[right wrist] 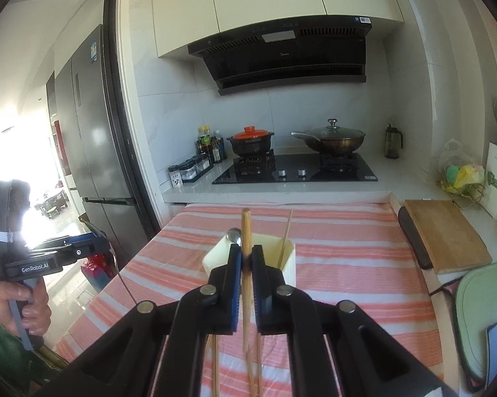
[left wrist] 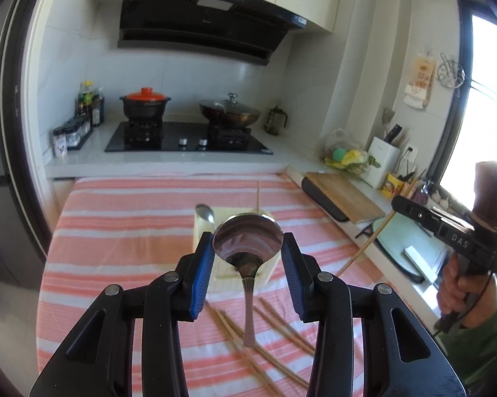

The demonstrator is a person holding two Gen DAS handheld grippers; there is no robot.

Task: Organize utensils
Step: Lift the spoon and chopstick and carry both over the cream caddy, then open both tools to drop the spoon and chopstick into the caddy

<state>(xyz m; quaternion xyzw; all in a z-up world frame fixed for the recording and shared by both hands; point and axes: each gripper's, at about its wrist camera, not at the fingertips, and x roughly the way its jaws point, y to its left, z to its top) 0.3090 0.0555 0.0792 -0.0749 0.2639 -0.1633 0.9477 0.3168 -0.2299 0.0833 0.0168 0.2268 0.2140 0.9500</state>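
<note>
Left claw (left wrist: 248, 248) clamps spoon (left wrist: 247, 243) | right claw (right wrist: 246, 258) clamps chopstick (right wrist: 247, 264) | striped cloth (left wrist: 116, 231) | kitchen stove (right wrist: 294, 168)

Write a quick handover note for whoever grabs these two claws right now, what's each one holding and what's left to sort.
Left claw: shut on a metal spoon by its bowl, handle hanging down.
Right claw: shut on one wooden chopstick.
Utensil holder stands on the striped cloth; it already holds a spoon and a chopstick.
Left: drop in both held pieces, then the loose chopsticks on the cloth.
</note>
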